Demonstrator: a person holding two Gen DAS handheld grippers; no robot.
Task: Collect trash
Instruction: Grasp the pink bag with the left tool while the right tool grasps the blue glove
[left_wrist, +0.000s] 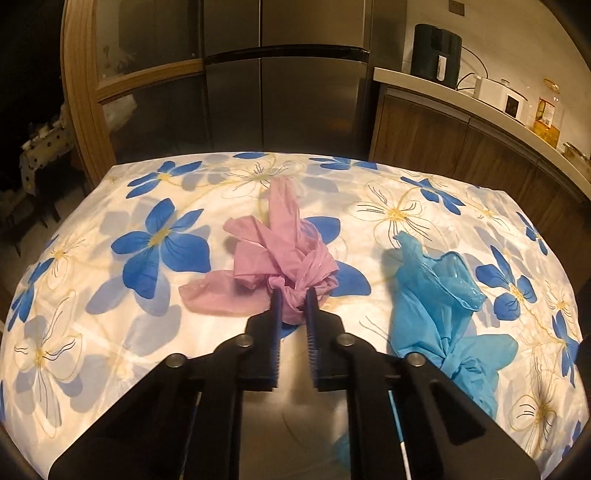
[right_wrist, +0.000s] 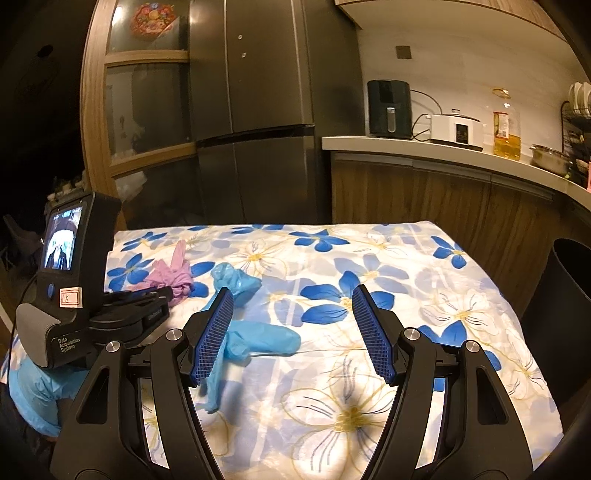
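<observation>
Left gripper (left_wrist: 293, 295) pinched on the knotted end of the pink bag (left_wrist: 273, 254), nearest, mid-table on the flowered cloth (left_wrist: 92, 332); right gripper (right_wrist: 293, 314) wide, holding nothing. Blue bag (left_wrist: 439, 295) lies loose at 3 o'clock of the pink one, apart from it. Both look thin, light, limp and slippery, so the knot seems the firmest hold; black bin (right_wrist: 565, 295) farthest, off the table's right edge.

Table (right_wrist: 406, 258) centre, fridge (right_wrist: 258, 110) behind it | counter (right_wrist: 443, 147) far right w/ appliances | bin (right_wrist: 569, 295) right of table | knotted bag (left_wrist: 280, 254) on table, left, in left gripper (left_wrist: 293, 295) | 2nd bag (left_wrist: 436, 295) just right of it | right gripper (right_wrist: 291, 295) over table, near side.
</observation>
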